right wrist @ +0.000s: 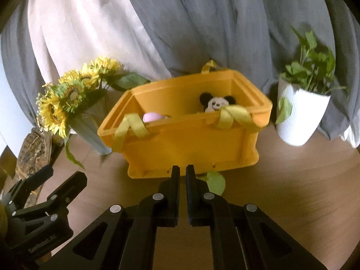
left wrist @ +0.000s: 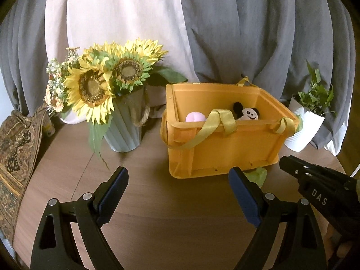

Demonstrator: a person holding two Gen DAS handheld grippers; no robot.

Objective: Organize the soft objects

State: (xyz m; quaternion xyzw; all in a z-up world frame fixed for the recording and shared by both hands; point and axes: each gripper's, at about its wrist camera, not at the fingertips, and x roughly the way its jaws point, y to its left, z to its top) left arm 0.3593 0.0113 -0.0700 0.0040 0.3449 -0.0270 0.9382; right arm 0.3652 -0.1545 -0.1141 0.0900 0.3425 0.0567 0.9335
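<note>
While the panda plush [right wrist: 216,104] and pink ball [right wrist: 151,117] are already kept inside the yellow bin [right wrist: 191,144] at frame centre, the right gripper [right wrist: 182,175] is held pressed together and empty, the left gripper [left wrist: 177,180] spread wide, seemingly readied for another pickup.

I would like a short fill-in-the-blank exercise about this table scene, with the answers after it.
1. The panda toy lies inside the ____ box.
2. The other toy in the box, the soft ball, is ____ in colour.
3. The right gripper is ____, with nothing between its fingers.
4. The sunflowers stand in a ____ beside the box.

Answers: yellow; pink; shut; vase
</note>
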